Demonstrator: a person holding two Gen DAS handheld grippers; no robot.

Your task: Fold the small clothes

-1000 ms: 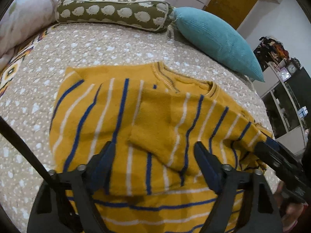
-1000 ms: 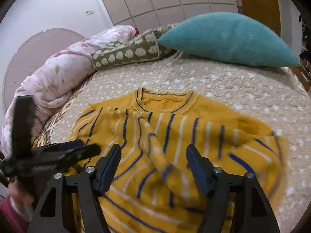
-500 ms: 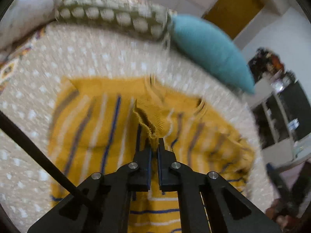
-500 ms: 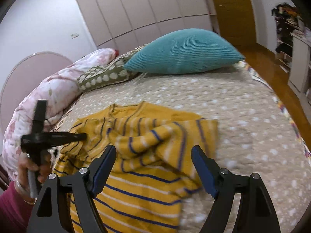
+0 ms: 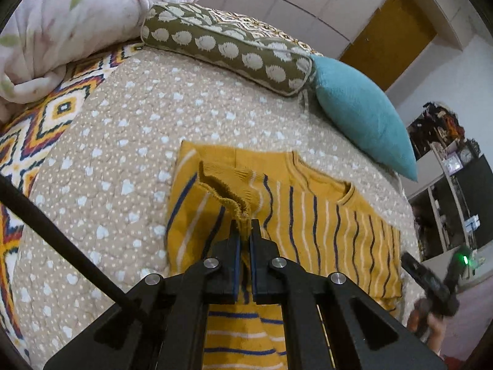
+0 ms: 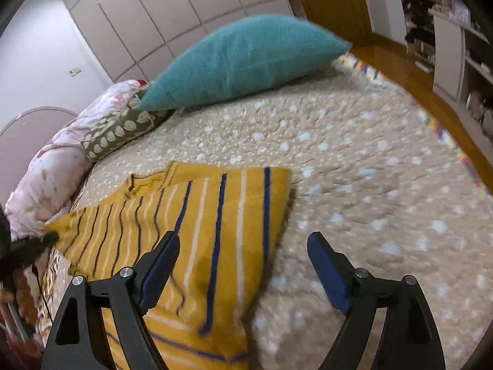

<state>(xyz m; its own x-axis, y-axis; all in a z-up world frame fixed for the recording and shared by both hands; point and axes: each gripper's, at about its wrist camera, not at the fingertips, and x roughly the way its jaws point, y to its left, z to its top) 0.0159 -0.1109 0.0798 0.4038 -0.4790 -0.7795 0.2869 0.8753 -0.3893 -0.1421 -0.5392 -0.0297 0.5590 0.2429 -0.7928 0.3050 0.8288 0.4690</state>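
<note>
The bed (image 5: 129,141), under a beige spotted quilt with a teal pillow (image 5: 360,114) at its far side, carried the yellow striped sweater (image 5: 314,234) near its middle. The left tool (image 5: 245,231) was pressed together on a sleeve cuff (image 5: 229,199), lifting it over the sweater's body. The right tool (image 6: 243,248) had just been opening, its jaws spread above the sweater's right edge and gripping nothing. The right side looked already folded in, though blur made this uncertain. Judging by that, the left sleeve and the final folds remained.
</note>
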